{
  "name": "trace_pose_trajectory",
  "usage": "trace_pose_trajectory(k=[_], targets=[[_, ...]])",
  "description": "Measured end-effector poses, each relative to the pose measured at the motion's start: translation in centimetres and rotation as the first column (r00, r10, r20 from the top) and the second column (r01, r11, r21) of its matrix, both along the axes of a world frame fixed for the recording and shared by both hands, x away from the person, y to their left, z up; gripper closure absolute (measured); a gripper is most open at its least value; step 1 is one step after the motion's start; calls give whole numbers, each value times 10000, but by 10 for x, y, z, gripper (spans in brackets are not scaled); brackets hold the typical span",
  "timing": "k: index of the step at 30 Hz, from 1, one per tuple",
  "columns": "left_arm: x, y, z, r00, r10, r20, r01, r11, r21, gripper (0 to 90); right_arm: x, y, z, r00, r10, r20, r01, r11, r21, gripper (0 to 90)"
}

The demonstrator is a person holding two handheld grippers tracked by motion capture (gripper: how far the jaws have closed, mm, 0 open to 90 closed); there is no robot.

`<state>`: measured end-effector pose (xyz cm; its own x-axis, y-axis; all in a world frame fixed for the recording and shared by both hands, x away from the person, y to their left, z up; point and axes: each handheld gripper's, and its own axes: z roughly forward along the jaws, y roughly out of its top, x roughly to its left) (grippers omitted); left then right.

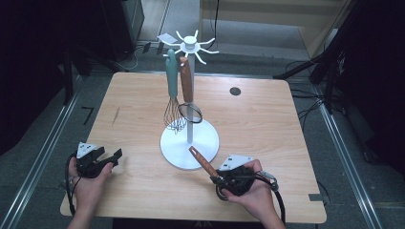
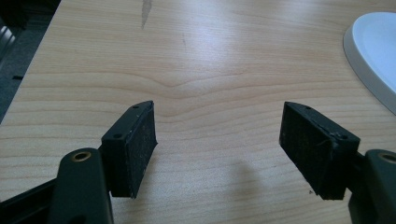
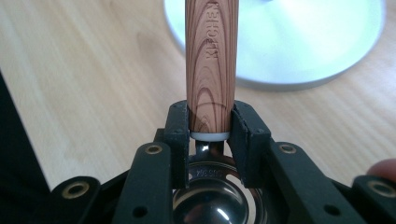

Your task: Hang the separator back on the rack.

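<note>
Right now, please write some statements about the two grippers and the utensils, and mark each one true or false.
1. The right gripper is shut on the wooden-handled utensil. True.
2. The left gripper holds a whisk. False: its jaws stand open over bare table, with nothing between them.
3. Two utensils hang from the white stand: a whisk with a teal handle and a brown-handled strainer. True.
4. The held utensil already hangs on the stand. False: it is low in the gripper, its handle pointing toward the stand's base.
</note>
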<state>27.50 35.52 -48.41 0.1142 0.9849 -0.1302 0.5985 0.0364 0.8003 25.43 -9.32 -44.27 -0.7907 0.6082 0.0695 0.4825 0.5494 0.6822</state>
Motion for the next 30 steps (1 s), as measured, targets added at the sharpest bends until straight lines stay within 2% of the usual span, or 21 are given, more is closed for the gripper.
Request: trace_pose_trajectory(k=[7, 12, 16, 17, 22, 26, 28, 30], targets=[[0, 1, 1, 10000, 79, 6, -79, 9999, -97, 231, 3, -11, 3, 9965, -721, 428, 686, 9946, 779, 718], [-1, 1, 1, 10000, 71, -13, -71, 10000, -57, 182, 5, -20, 6, 9891, -1301, 692, 1198, 9833, 1366, 718], [-1, 1, 1, 10000, 56, -32, -56, 10000, -63, 146, 5, -26, 9, 9804, -1788, 831, 1604, 9684, 1911, 717], [-1, 1, 1, 10000, 84, -32, -84, 9999, -66, 138, 5, -26, 10, 9802, -1815, 794, 1630, 9668, 1966, 718], [-1, 2, 1, 10000, -3, -17, 2, 9999, -124, 92, 5, -30, 13, 9682, -2282, 1024, 1991, 9508, 2372, 717], [-2, 0, 1, 9998, -179, 90, 180, 9998, -92, 72, 7, -35, 17, 9612, -2627, 840, 2288, 9295, 2892, 717], [-2, 1, 1, 9997, -202, 105, 204, 9997, -122, 72, 8, -37, 19, 9577, -2732, 901, 2366, 9261, 2940, 717], [-2, 1, 1, 9997, -218, 144, 221, 9996, -184, 72, 7, -39, 21, 9499, -2960, 1003, 2544, 9187, 3021, 717]])
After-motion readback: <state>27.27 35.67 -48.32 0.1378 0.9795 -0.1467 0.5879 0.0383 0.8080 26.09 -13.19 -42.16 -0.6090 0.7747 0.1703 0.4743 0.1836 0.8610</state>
